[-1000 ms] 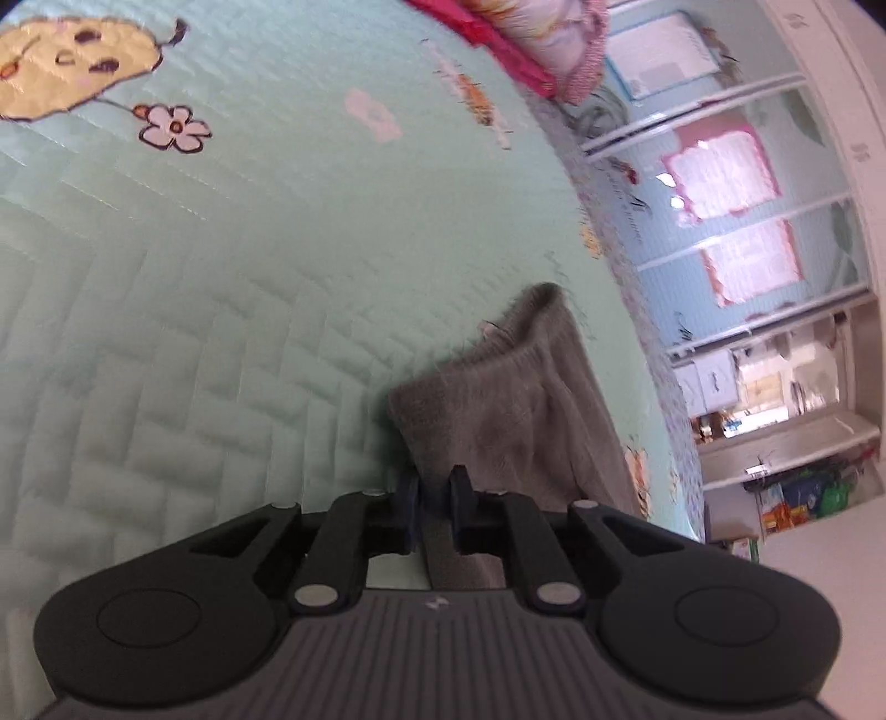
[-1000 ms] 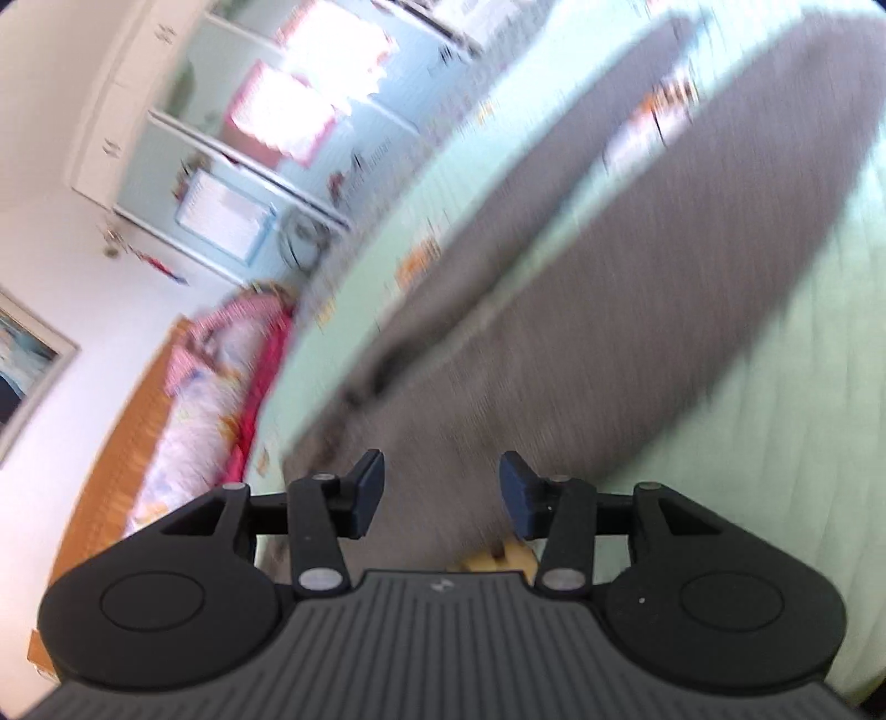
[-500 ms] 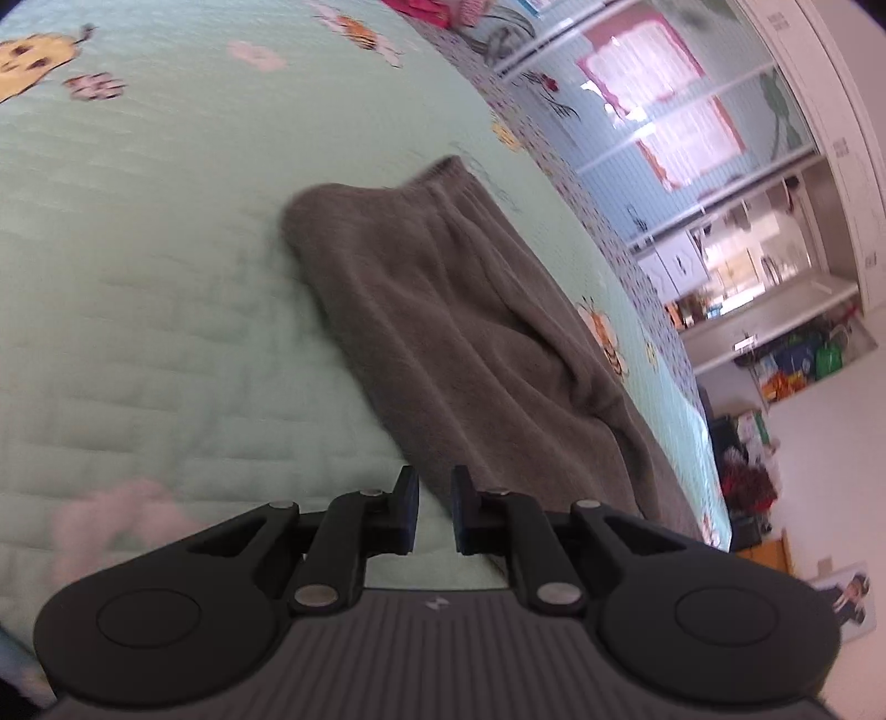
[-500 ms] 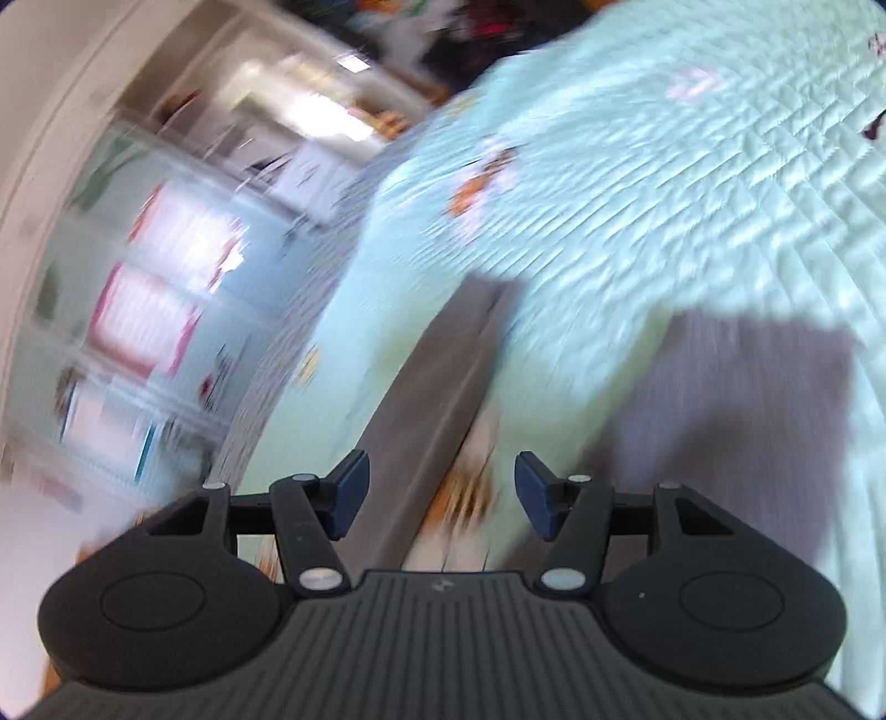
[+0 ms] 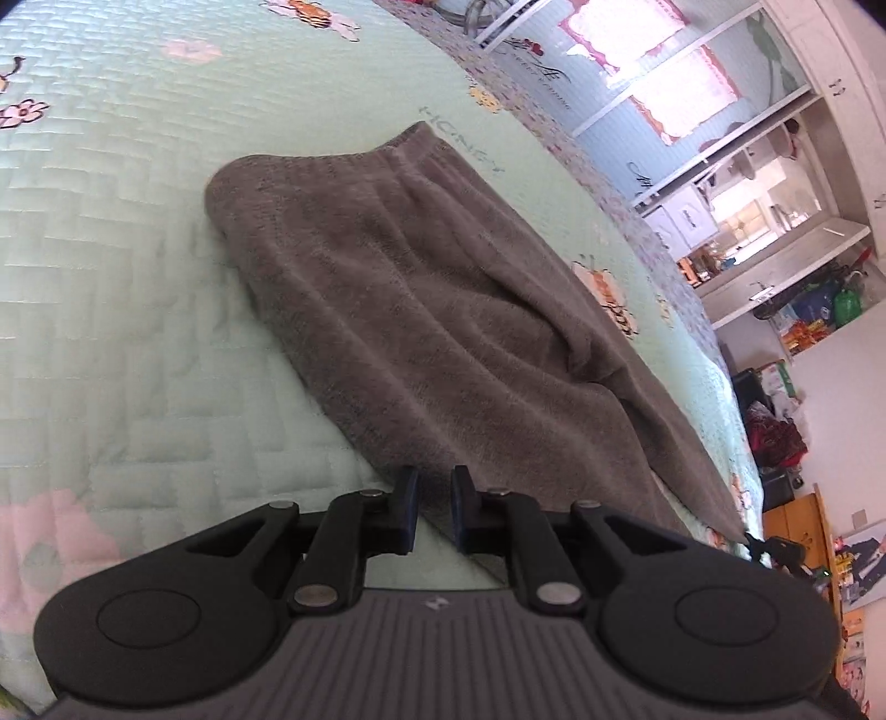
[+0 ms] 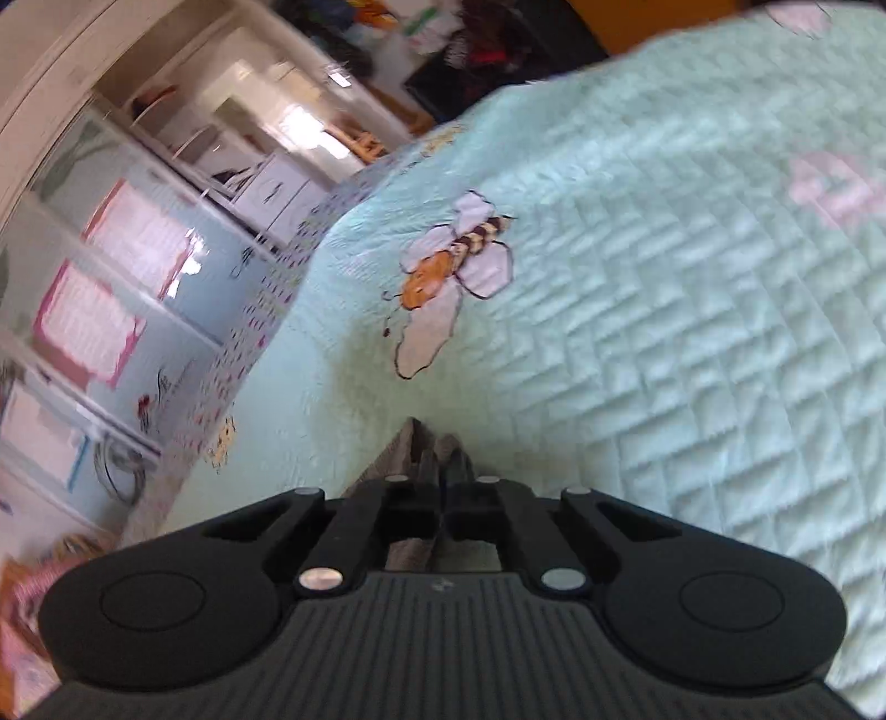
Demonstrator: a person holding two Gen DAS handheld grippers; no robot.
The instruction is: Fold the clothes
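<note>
Two grippers show up, one in each view. The left gripper (image 5: 433, 501) hangs just over the near edge of the gray pants (image 5: 421, 310). Its jaws are a little apart, with a thin gap between them, and nothing is caught in that gap. The blue pads (image 5: 410, 498) sit right at the edge of the cloth.

The gray pants lie flat on the bed (image 5: 111, 277). They look folded in half the long way. The stretchy waist end is far from the left gripper, up near the top of the view. The leg end runs off to the right and down, close to the side of the bed. The cloth has a few soft wrinkles.

The right gripper (image 6: 441, 471) has its jaws closed tight on a bit of the gray pants (image 6: 407, 443). A small peak of gray cloth sticks up past the jaws. More of the cloth shows under them, close to the camera.

The bed has a light green quilt with stitched squares. A big bee picture (image 6: 451, 260) is sewn on the quilt, ahead of the right gripper. A pink flower (image 5: 194, 50) is sewn on it far away in the left view. Past the bed stand blue cupboard doors (image 5: 653, 83) with pink patches.
</note>
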